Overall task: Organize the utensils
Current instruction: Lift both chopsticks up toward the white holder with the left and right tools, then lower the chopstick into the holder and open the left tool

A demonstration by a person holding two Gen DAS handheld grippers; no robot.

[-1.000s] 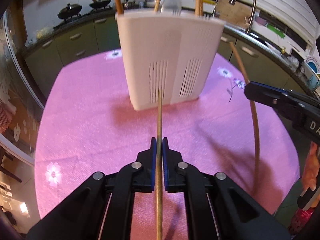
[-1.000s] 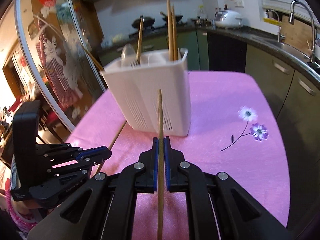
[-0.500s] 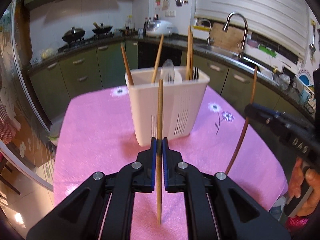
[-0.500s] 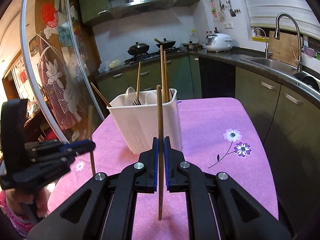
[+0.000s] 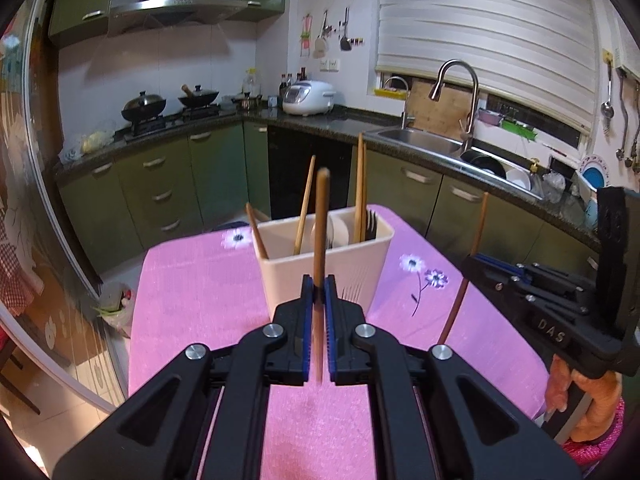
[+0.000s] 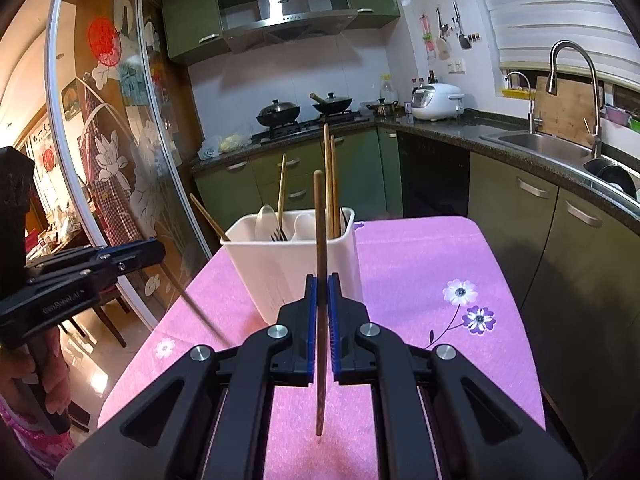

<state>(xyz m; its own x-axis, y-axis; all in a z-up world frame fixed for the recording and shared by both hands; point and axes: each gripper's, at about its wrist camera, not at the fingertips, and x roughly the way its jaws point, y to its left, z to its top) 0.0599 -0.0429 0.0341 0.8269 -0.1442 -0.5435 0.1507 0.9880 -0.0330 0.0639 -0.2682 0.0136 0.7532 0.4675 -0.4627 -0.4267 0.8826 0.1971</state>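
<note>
A white utensil caddy [image 5: 320,272] [image 6: 292,264] stands on the pink table [image 5: 192,304] [image 6: 420,264], holding several chopsticks, white spoons and a dark fork. My left gripper [image 5: 319,286] is shut on a wooden chopstick [image 5: 320,220], held upright in front of the caddy and above the table. My right gripper [image 6: 322,286] is shut on another wooden chopstick [image 6: 320,232], also upright, short of the caddy. Each gripper shows in the other's view, the right one [image 5: 476,262] at right, the left one [image 6: 156,246] at left, each holding its chopstick.
Green kitchen cabinets and a dark counter run behind the table, with a sink and tap [image 5: 456,92] at right and a stove with pans [image 6: 280,114] at the back. A glass sliding door [image 6: 100,160] stands left of the table.
Both grippers have risen and pulled back from the caddy with their chopsticks. The caddy now looks smaller and lower in both views, and its open top shows.
</note>
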